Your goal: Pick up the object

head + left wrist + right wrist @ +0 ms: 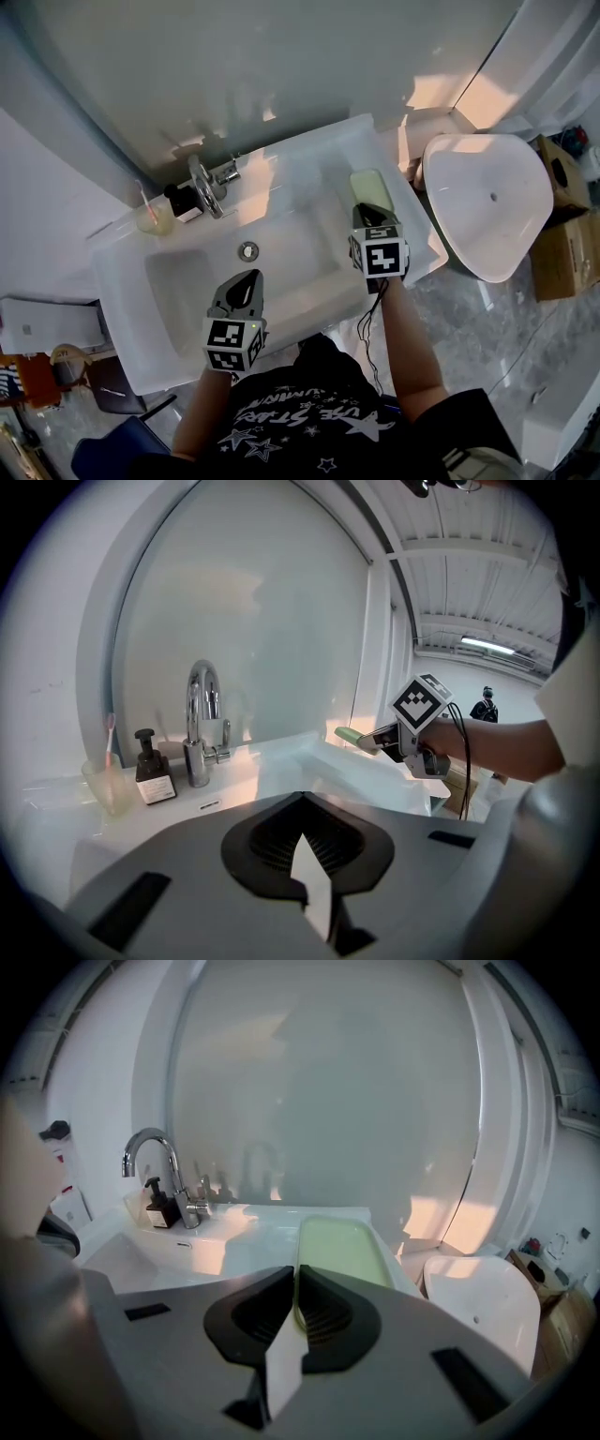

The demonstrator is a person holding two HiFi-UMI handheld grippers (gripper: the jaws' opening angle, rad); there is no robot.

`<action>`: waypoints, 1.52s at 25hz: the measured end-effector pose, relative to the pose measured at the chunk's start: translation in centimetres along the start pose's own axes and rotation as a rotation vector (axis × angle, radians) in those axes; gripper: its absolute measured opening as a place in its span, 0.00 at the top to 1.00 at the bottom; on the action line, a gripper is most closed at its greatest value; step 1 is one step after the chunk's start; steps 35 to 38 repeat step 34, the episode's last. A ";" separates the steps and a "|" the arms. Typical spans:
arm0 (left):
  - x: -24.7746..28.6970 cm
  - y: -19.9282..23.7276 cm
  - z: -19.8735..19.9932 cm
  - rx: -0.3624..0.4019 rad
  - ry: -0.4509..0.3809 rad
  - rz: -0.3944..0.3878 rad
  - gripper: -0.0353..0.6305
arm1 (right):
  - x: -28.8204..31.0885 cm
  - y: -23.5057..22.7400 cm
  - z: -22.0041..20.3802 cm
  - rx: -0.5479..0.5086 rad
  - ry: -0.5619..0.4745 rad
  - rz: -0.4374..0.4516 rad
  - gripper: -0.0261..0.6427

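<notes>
Jaws of right gripper [371, 214] clamp pale green, apparently plastic rectangular tray [369, 186] at white basin's [300, 155] right edge; left gripper [248, 279] closed, empty.

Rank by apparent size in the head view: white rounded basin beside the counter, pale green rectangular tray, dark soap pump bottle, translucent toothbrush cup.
1. white rounded basin
2. pale green tray, partly hidden
3. dark soap bottle and toothbrush cup look alike; unranked

One white ceramic washbasin [281, 173] is counted, with one curved chrome tap [206, 186], one dark pump bottle [184, 201], one translucent plastic cup [156, 219] and one pink toothbrush [110, 735]. One pale green flat tray [371, 186], one white rounded bowl [487, 202] and two brown cardboard boxes [561, 171] [562, 255] are seen.
</notes>
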State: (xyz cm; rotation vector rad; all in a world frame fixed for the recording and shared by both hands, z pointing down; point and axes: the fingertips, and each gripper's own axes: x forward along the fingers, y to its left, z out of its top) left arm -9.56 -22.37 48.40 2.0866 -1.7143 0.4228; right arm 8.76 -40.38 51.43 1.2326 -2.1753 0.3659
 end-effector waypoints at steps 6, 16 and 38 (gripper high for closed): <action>-4.0 0.5 -1.0 0.027 -0.027 -0.042 0.92 | -5.2 2.7 -1.6 0.037 -0.066 -0.053 0.92; -11.6 -0.5 -5.7 0.062 -0.043 -0.123 0.92 | -13.3 8.6 -7.0 0.071 -0.075 -0.108 0.92; -26.0 1.4 -14.5 0.049 -0.064 -0.133 0.93 | -24.1 21.5 -16.0 0.065 -0.077 -0.118 0.92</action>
